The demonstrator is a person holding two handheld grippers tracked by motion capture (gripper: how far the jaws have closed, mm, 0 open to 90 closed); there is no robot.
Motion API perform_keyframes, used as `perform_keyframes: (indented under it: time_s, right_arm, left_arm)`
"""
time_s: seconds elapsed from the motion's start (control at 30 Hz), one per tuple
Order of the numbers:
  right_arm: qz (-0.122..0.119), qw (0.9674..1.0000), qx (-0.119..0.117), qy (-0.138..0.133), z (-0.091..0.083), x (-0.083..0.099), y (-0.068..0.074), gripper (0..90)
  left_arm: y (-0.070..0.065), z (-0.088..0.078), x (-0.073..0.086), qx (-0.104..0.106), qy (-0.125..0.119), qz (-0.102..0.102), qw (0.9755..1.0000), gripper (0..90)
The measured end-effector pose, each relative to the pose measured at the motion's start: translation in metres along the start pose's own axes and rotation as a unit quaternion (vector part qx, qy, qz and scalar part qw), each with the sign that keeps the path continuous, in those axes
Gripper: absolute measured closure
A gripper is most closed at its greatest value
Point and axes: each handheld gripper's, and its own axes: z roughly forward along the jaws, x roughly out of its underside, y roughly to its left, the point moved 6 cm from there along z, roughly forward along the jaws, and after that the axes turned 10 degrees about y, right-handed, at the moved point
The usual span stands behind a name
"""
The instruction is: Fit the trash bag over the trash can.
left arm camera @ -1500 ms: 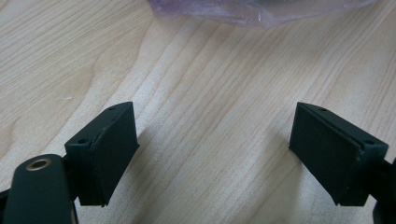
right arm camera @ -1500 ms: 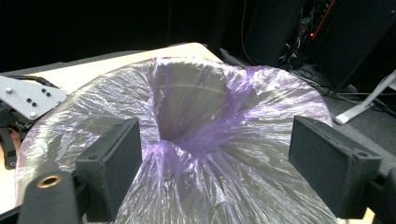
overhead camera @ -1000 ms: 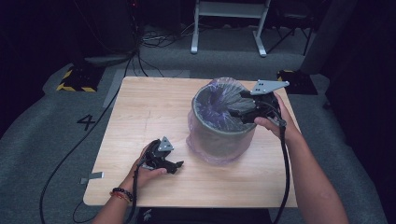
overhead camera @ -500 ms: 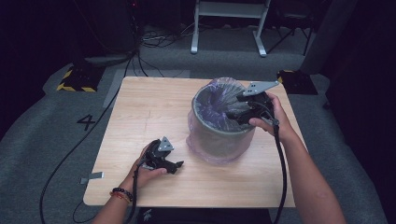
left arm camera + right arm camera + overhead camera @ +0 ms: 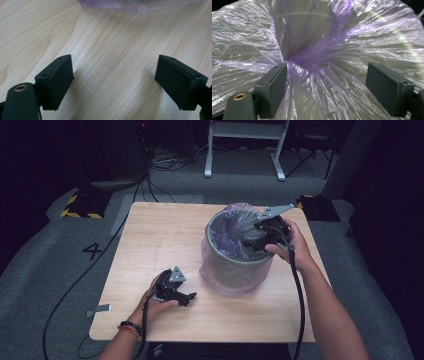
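Observation:
A grey round bin (image 5: 235, 267) lined with a thin purple plastic bag (image 5: 232, 227) stands right of the middle of the wooden table (image 5: 160, 235). My right gripper (image 5: 250, 242) reaches over the bin's right rim into the liner. In the right gripper view its jaws (image 5: 325, 82) stand open, with creased bag (image 5: 317, 50) gathered into a funnel between and behind them. My left gripper (image 5: 190, 297) rests on the table in front of the bin, to its left. Its jaws (image 5: 113, 80) are open over bare wood, and the bag's skirt (image 5: 135, 5) lies just beyond.
The bag's loose edge spills over the bin's outside down to the tabletop. Bare wood (image 5: 112, 45) spreads left of the bin. Cables (image 5: 75, 285) run across the grey floor at the left, and a white metal frame (image 5: 245, 140) stands behind the table.
My right gripper has shifted slightly to the left, further over the bin's opening. The left gripper has not moved.

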Motion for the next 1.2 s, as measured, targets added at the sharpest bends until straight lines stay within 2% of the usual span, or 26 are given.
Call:
perform_keyframes:
  time_s: [0.27,0.5,0.7,1.0,1.13,1.2]
  right_arm:
    - [-0.008,0.9992,-0.016,0.036,0.007,0.003,0.002,20.9]
    - [-0.018,0.9964,-0.025,0.079,0.013,0.005,0.005,23.3]
    - [-0.019,0.994,-0.028,0.103,0.016,0.006,0.006,23.2]
    - [-0.019,0.9852,-0.019,0.169,0.023,0.007,0.006,23.1]
    - [-0.019,0.9794,-0.016,0.2,0.026,0.009,0.006,23.1]
    - [-0.017,0.9782,-0.013,0.206,0.027,0.009,0.006,23.0]
  left_arm:
    - [0.0,0.0,0.0,0.0,0.001,0.001,1.0,15.0]
    - [0.0,0.0,0.0,0.0,0.001,0.001,1.0,14.9]
    - [0.0,0.0,0.0,0.0,0.0,0.0,1.0,15.0]
    - [0.0,0.0,0.0,0.0,0.0,0.0,1.0,14.9]
    - [0.0,0.0,0.0,0.0,0.0,0.001,1.0,15.0]
    - [0.0,0.0,0.0,0.0,0.001,0.001,1.0,14.9]
